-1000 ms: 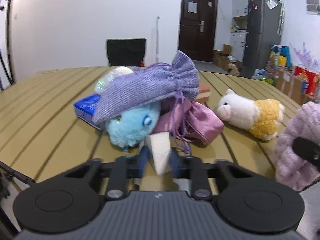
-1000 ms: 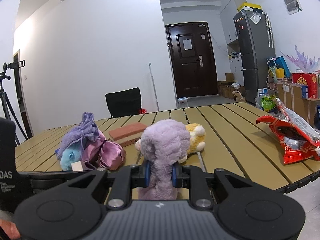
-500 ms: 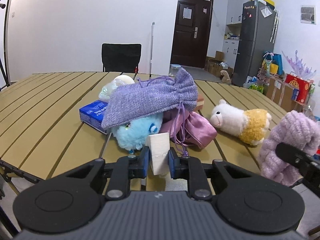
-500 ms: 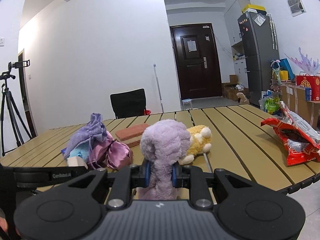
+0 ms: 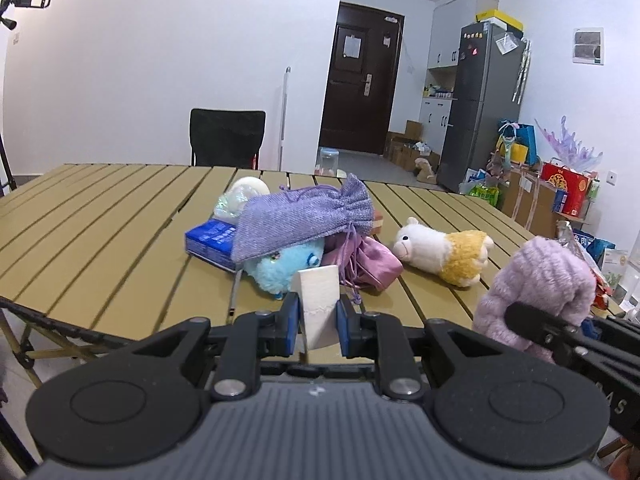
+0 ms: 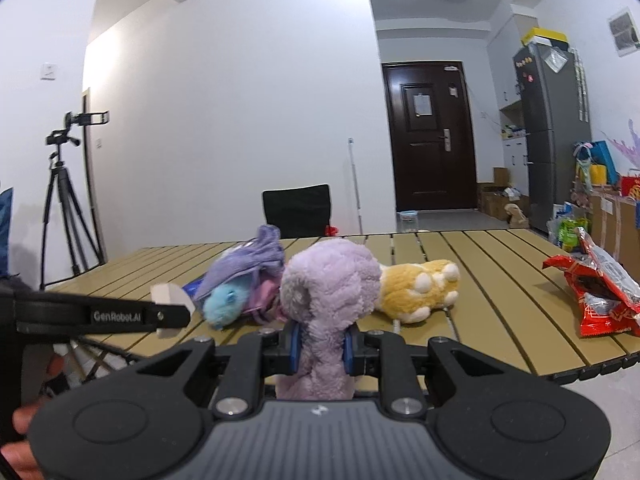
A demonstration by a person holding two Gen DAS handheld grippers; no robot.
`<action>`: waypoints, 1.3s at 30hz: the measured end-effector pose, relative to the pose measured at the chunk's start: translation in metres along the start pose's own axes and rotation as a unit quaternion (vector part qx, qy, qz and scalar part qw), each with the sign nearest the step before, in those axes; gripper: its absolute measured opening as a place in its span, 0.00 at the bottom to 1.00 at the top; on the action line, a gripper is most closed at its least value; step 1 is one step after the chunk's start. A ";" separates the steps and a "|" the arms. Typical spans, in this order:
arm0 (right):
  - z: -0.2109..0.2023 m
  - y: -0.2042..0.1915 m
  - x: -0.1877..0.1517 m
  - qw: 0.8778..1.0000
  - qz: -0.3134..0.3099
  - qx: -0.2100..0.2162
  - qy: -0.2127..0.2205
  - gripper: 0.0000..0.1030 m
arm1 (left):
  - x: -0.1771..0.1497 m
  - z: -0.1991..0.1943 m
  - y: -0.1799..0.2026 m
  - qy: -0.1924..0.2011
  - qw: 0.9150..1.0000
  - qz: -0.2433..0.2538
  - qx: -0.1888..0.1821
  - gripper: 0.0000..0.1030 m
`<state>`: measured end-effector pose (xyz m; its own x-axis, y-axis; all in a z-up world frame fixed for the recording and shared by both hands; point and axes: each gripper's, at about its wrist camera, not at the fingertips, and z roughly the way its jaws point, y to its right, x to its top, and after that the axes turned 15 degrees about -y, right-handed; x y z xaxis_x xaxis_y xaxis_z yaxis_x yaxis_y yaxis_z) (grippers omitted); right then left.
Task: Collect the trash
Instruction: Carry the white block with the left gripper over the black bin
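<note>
Trash sits pinched in both my jaws: white folded paper scrap (image 5: 316, 304) on the left, fluffy lilac plush (image 6: 326, 316) on the right.

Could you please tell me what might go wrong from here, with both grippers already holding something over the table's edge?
1. The left gripper pinches the white foam piece only at its lower part; it leans and could slip out.
2. The right gripper is clamped on a purple plush toy, which looks like no trash and may be thrown away wrongly.
3. The red snack bag, likelier trash, lies untouched near the table edge and could be missed.
</note>
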<state>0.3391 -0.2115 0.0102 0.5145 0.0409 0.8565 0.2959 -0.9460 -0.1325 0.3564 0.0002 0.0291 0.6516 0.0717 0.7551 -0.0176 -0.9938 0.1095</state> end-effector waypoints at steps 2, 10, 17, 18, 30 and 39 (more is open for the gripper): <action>-0.006 -0.007 -0.004 1.000 -0.009 0.004 -0.001 0.19 | -0.005 -0.009 -0.003 0.004 1.000 0.002 0.002 0.19; -0.018 -0.035 -0.026 0.999 -0.030 0.023 -0.020 0.19 | -0.035 -0.037 -0.025 -0.002 1.000 -0.006 0.004 0.19; -0.029 -0.055 -0.054 0.998 -0.030 0.040 -0.046 0.19 | -0.061 -0.052 -0.036 -0.019 1.000 -0.012 0.009 0.19; -0.030 -0.058 -0.058 0.997 -0.030 0.042 -0.050 0.19 | -0.065 -0.053 -0.038 -0.022 1.000 -0.013 0.009 0.19; -0.037 -0.083 -0.100 0.992 -0.032 0.053 -0.107 0.19 | -0.113 -0.065 -0.051 -0.071 0.997 -0.017 0.020 0.19; -0.036 -0.091 -0.133 0.986 -0.031 0.050 -0.157 0.19 | -0.148 -0.062 -0.062 -0.122 0.992 -0.017 0.035 0.19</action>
<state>0.2150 -0.1418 -0.0739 0.7129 0.2097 0.6692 0.4045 -0.9025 -0.1480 0.2141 0.0567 -0.0488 0.8147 0.0906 0.5728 0.0537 -0.9953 0.0809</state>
